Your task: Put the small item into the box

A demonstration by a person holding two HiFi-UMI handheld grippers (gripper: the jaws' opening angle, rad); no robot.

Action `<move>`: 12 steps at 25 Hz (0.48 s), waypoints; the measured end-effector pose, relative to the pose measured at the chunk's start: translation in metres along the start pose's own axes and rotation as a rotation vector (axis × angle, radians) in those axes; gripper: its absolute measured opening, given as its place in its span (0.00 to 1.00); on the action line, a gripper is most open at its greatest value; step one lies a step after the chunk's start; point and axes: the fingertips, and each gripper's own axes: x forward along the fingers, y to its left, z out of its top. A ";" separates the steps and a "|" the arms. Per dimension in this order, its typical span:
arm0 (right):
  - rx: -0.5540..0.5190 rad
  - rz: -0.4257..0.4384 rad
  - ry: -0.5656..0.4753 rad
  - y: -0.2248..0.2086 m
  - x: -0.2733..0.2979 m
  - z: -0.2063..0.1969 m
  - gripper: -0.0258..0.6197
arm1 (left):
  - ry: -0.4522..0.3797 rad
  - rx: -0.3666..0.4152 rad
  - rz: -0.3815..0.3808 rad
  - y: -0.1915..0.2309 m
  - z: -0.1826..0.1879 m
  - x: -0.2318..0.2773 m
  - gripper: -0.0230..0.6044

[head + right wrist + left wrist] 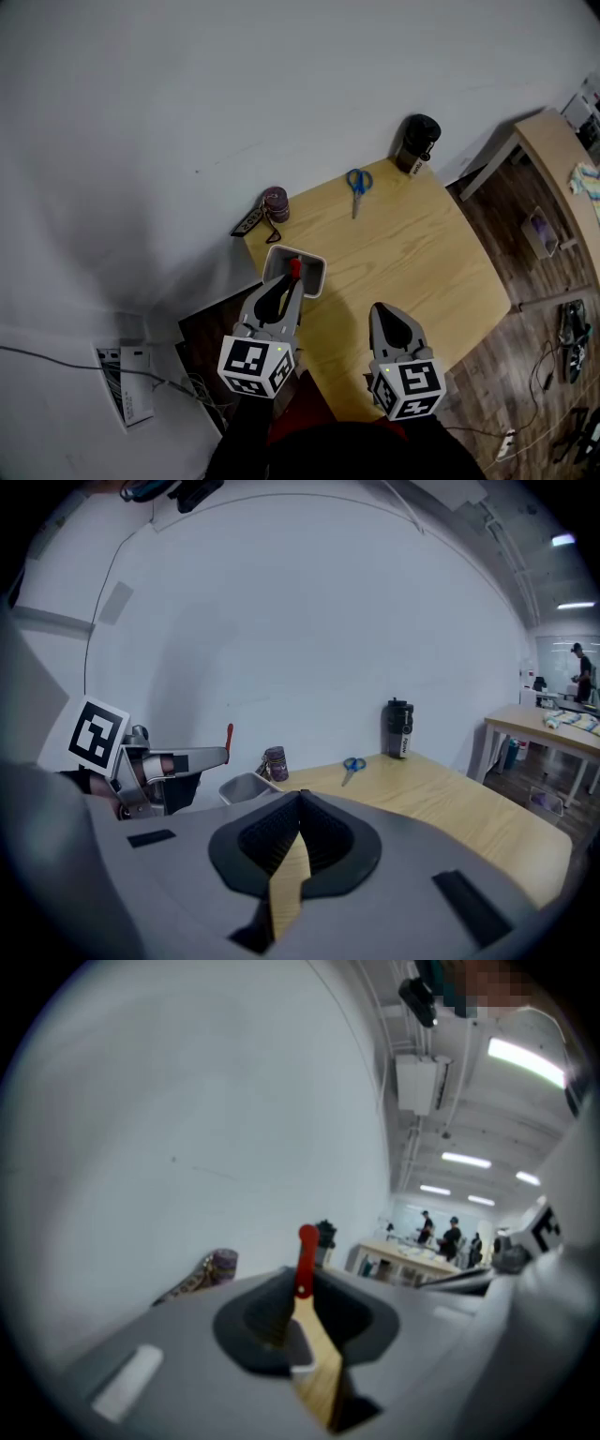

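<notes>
While the left gripper point(292, 274) pinches the small red item point(294, 267) by its lower end, upright, just above the box point(315, 262) at the table's point(403, 253) left corner, an off-centre release could bounce it off the rim and over the edge. Thin piece; may twist in the jaws. Right gripper point(382, 313) closed on nothing, well clear of the box.

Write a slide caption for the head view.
Left gripper holds a small red item over the grey box at the edge of the wooden table; right gripper hangs shut and empty alongside.
</notes>
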 end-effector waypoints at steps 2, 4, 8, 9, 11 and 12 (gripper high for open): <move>0.009 -0.026 -0.013 -0.003 -0.004 0.004 0.05 | 0.016 0.029 -0.022 -0.003 0.002 0.006 0.13; 0.019 -0.051 -0.028 -0.006 -0.006 0.007 0.05 | 0.034 0.053 -0.042 -0.005 0.002 0.013 0.13; 0.033 -0.085 -0.041 -0.010 -0.005 0.010 0.05 | 0.067 0.083 -0.072 -0.007 -0.005 0.026 0.13; 0.036 -0.091 -0.040 -0.010 -0.004 0.010 0.05 | 0.076 0.088 -0.077 -0.007 -0.007 0.029 0.13; 0.041 -0.099 -0.034 -0.011 -0.002 0.009 0.05 | 0.093 0.095 -0.084 -0.007 -0.012 0.034 0.13; 0.043 -0.101 -0.031 -0.011 0.000 0.008 0.05 | 0.102 0.097 -0.087 -0.006 -0.014 0.036 0.13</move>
